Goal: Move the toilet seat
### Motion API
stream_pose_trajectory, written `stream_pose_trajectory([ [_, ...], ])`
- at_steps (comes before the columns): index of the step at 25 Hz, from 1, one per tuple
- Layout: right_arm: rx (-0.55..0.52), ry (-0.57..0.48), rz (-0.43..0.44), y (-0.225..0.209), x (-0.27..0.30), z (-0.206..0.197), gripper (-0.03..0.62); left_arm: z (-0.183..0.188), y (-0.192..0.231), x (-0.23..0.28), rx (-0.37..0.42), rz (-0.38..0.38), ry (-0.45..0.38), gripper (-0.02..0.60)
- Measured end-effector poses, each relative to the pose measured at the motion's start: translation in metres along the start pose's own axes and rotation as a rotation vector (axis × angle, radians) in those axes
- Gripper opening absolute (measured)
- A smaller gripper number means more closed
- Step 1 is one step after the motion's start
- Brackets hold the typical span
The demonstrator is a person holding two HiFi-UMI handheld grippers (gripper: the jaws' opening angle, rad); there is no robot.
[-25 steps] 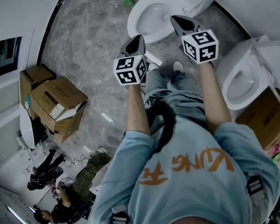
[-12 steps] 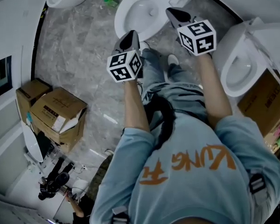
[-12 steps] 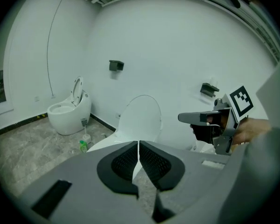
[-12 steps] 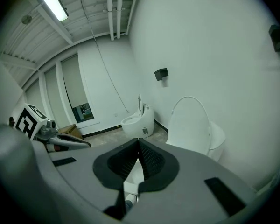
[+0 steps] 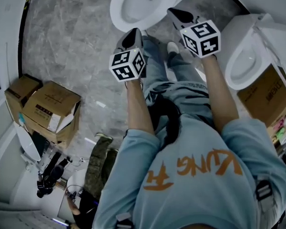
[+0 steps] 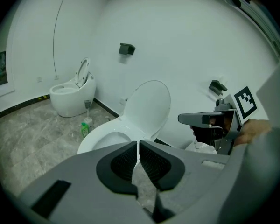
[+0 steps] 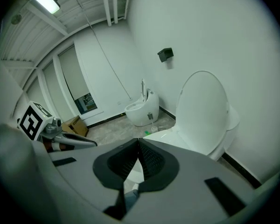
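Note:
A white toilet [image 5: 133, 6] stands in front of me on the marble floor, its bowl uncovered. Its oval lid [image 6: 148, 105] stands upright against the wall, also seen as the lid [image 7: 203, 111] in the right gripper view. My left gripper [image 5: 132, 34] hovers just short of the bowl's near rim, shut and empty. My right gripper [image 5: 175, 14] is a little farther forward, over the bowl's right edge, also shut with nothing in it. Neither touches the toilet. Each gripper view shows the other gripper: the right gripper [image 6: 209, 120] and the left gripper [image 7: 60, 136].
A second toilet [image 5: 243, 56] with its lid up is at the right, beside a cardboard box [image 5: 267, 94]. A third toilet [image 6: 72, 94] stands farther left, a green bottle [image 6: 85, 129] near it. Cardboard boxes [image 5: 52, 109] are stacked at the left wall. People are behind me, lower left.
The head view has slid forward: the toilet now lies higher in the picture and both grippers are nearer its bowl. Both stay shut.

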State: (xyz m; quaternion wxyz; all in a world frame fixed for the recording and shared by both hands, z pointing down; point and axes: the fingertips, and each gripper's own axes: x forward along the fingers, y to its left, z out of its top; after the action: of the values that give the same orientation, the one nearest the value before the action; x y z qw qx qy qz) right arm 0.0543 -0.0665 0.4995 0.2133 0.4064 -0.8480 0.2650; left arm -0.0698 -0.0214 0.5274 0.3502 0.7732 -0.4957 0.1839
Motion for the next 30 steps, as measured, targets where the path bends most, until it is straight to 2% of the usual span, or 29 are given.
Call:
stream_pose_trajectory([
  [10, 0.073, 0.116, 0.021, 0.007, 0.085, -0.037, 0.005, -0.029, 0.072, 0.041, -0.006, -0.042, 0.148, 0.003],
  [14, 0.108, 0.159, 0.036, 0.006, 0.125, -0.060, 0.024, -0.044, 0.101, 0.074, 0.063, -0.081, 0.243, 0.003],
  [17, 0.146, 0.226, 0.062, 0.007, 0.151, -0.082, 0.053, -0.059, 0.116, 0.102, 0.072, -0.132, 0.324, 0.005],
  [21, 0.156, 0.268, 0.086, 0.007, 0.187, -0.111, 0.094, -0.081, 0.140, 0.137, 0.118, -0.191, 0.409, 0.042],
  [24, 0.155, 0.323, 0.102, 0.012, 0.214, -0.140, 0.117, -0.104, 0.163, 0.153, 0.206, -0.231, 0.498, 0.100],
  [28, 0.128, 0.407, 0.118, 0.016, 0.244, -0.170, 0.179, -0.124, 0.182, 0.168, 0.411, -0.302, 0.610, 0.158],
  [30, 0.050, 0.467, 0.141, 0.024, 0.256, -0.182, 0.230, -0.133, 0.190, 0.174, 0.536, -0.354, 0.659, 0.181],
])
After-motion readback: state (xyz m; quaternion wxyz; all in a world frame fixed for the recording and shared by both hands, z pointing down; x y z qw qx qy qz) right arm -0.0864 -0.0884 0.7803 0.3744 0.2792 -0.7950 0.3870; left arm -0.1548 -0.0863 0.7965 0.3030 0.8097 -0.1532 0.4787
